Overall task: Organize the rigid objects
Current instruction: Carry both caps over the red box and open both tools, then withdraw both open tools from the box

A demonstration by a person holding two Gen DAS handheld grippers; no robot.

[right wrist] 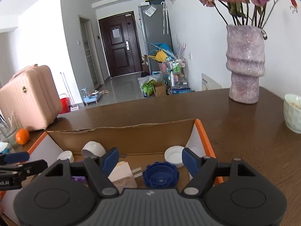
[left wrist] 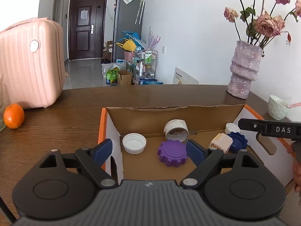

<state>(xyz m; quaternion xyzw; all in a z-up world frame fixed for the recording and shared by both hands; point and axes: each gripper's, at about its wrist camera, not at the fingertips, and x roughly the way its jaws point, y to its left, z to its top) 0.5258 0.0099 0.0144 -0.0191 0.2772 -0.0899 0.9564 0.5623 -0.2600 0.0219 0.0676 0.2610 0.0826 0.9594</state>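
An open cardboard box [left wrist: 169,109] [right wrist: 120,127] with an orange rim sits on the brown table. It holds a purple cap [left wrist: 172,153], a white cap [left wrist: 134,143], a white tape roll [left wrist: 176,129], a beige plug-shaped block [left wrist: 221,142] [right wrist: 123,176], a dark blue cap [left wrist: 237,142] [right wrist: 160,174] and a small white cap [left wrist: 232,128] [right wrist: 174,156]. My left gripper [left wrist: 149,151] is open and empty, above the box's near left side. My right gripper [right wrist: 150,159] is open and empty above the blue cap; it also shows in the left wrist view [left wrist: 267,130].
A pink suitcase [left wrist: 30,64] and an orange [left wrist: 14,116] stand at the table's left. A purple vase [left wrist: 244,69] with dried roses and a pale bowl [left wrist: 278,107] stand at the right. The table's far edge [left wrist: 143,86] runs behind the box.
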